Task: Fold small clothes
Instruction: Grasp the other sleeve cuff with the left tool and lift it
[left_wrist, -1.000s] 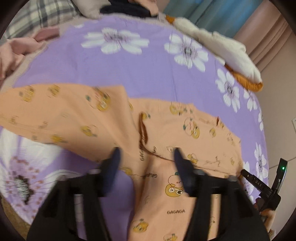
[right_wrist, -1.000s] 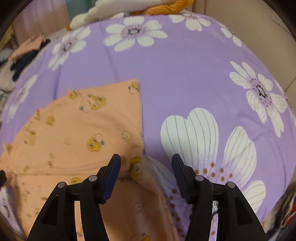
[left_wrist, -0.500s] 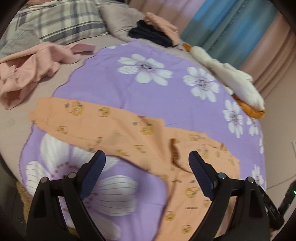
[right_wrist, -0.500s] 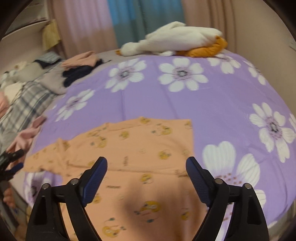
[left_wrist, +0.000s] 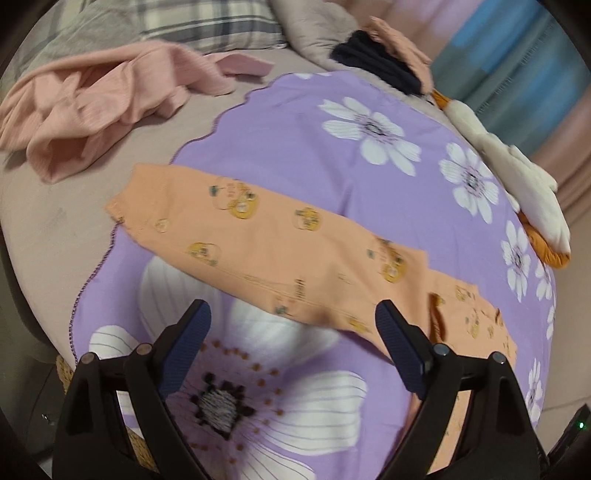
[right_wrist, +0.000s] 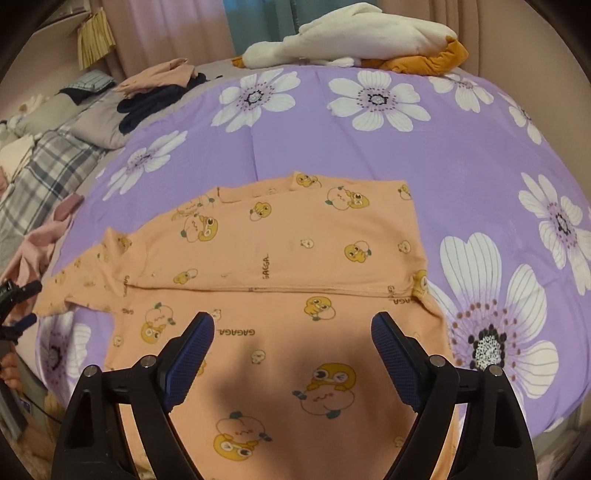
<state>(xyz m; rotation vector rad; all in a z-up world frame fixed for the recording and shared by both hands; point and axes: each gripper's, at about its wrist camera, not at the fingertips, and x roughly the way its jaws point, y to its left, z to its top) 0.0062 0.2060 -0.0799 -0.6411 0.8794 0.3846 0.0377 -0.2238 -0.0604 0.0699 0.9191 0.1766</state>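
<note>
Orange shirt (right_wrist: 280, 258) under right claw (right_wrist: 291, 343)

Setting: a bedroom in a home.
- Bed (left_wrist: 44, 236): a wide mattress in a plain beige sheet, which served as the surface.
- Purple quilt (right_wrist: 332, 147): printed with large white flowers, spread over the bed.
- Plaid pillow (left_wrist: 207, 22) and a grey pillow (left_wrist: 314, 33): lay at the head of the bed.
- Loose clothing: a crumpled pink garment (left_wrist: 92, 103) lay on the sheet; a small heap of dark and peach clothes (right_wrist: 159, 88) sat near the pillows.
- Plush toy (right_wrist: 354, 40): white and orange, lay along the far edge of the bed.
- Curtains (right_wrist: 166, 29): pink and teal, hung behind the bed.
</note>
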